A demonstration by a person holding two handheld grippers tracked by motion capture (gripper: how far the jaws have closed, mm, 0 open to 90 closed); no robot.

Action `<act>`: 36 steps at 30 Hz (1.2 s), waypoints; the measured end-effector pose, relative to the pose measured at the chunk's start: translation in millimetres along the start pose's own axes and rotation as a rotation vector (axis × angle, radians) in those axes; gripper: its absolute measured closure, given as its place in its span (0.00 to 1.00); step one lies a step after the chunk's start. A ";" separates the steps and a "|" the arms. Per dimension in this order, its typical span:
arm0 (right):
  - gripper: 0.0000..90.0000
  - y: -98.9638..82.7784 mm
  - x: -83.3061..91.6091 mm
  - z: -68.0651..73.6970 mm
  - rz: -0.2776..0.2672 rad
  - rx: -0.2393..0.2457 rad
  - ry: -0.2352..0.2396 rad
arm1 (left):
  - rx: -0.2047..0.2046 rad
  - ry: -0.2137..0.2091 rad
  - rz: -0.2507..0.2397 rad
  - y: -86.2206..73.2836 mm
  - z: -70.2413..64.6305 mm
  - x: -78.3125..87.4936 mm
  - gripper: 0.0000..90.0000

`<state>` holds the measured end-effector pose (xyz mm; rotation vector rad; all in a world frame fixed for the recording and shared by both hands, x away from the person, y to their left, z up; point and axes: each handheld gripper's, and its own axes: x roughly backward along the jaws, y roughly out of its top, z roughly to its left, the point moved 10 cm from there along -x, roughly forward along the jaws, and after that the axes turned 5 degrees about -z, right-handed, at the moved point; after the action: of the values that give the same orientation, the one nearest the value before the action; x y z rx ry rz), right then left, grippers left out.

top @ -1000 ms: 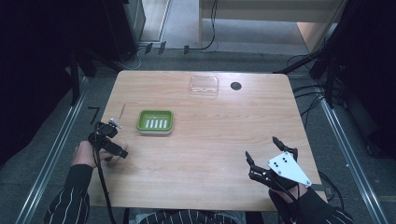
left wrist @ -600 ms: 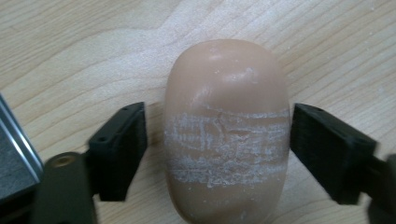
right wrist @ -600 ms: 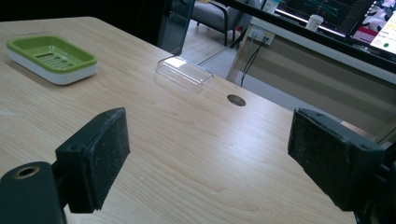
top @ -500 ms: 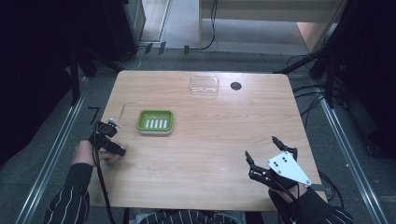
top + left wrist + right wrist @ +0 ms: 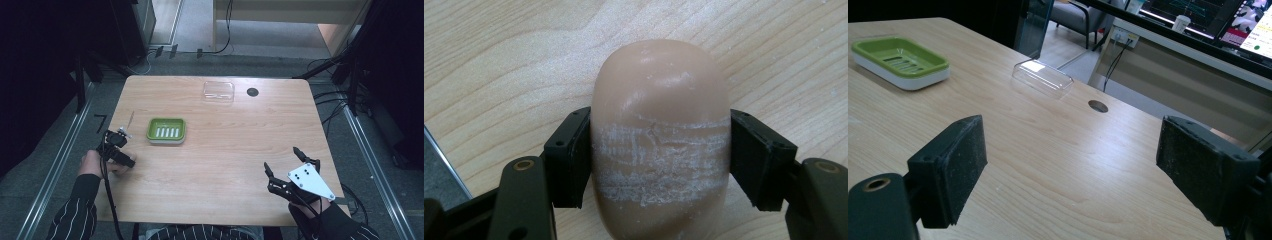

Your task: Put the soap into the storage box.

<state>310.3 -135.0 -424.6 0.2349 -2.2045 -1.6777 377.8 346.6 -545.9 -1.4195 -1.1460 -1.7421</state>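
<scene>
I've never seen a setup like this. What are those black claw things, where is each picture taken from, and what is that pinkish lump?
A person sits at a wooden table with a hand-held gripper in each hand. One picture looks down from above; the other two come from cameras riding on the grippers. The left gripper has just closed its black fingers on a smooth beige oval bar of soap, scuffed white across the middle. The right gripper rests open and empty near the table's near edge. Also on the table are a green soap dish with a white base and a clear plastic lid.
</scene>
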 end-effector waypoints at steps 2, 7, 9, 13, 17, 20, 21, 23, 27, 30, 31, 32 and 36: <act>0.15 -0.1 0.0 0.0 0.000 0.001 0.000 | 0.000 -0.003 0.006 -0.5 0.0 0.6 0.37; 0.15 0.2 -0.1 0.2 0.000 -0.001 -0.001 | -0.008 -0.012 0.005 -0.1 -1.8 0.4 0.37; 0.15 0.2 -0.1 0.0 0.000 -0.001 -0.001 | -0.019 -0.015 0.010 -0.2 -2.9 1.1 0.37; 0.15 0.1 -0.1 0.1 -0.001 -0.001 0.000 | -0.031 -0.013 0.008 0.6 -4.3 4.8 0.37; 0.15 -0.1 0.1 -0.3 0.001 -0.005 -0.002 | -0.036 -0.013 -0.008 2.8 -3.9 10.6 0.37; 0.15 -0.1 0.1 -0.1 0.001 -0.003 0.000 | -0.047 -0.012 -0.023 5.1 -4.6 14.7 0.37; 0.15 -0.1 0.1 -0.2 0.001 -0.005 -0.002 | -0.054 -0.011 -0.022 5.3 -4.9 15.4 0.37; 0.15 -0.2 0.1 -0.3 0.002 -0.004 -0.002 | -0.060 -0.014 -0.020 5.8 -5.9 16.2 0.37; 0.15 -0.2 0.1 -0.1 0.002 -0.005 -0.001 | -0.073 -0.012 -0.019 8.4 -5.6 18.1 0.37; 0.15 -0.2 0.0 0.0 0.002 -0.003 0.000 | -0.091 -0.009 -0.018 10.8 -6.4 18.5 0.37; 0.15 -0.2 0.0 0.0 0.002 -0.003 0.000 | -0.091 -0.009 -0.018 10.8 -6.4 18.5 0.37; 0.15 -0.2 0.0 0.0 0.002 -0.003 0.000 | -0.098 -0.015 -0.019 12.1 -7.2 18.6 0.37; 0.15 -0.3 0.0 -0.1 0.003 -0.003 0.000 | -0.119 -0.024 -0.028 19.7 -8.7 24.2 0.37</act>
<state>310.4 -135.2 -424.9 0.2313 -2.2012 -1.6790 385.2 331.6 -518.1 -1.5044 -1.0960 -1.8441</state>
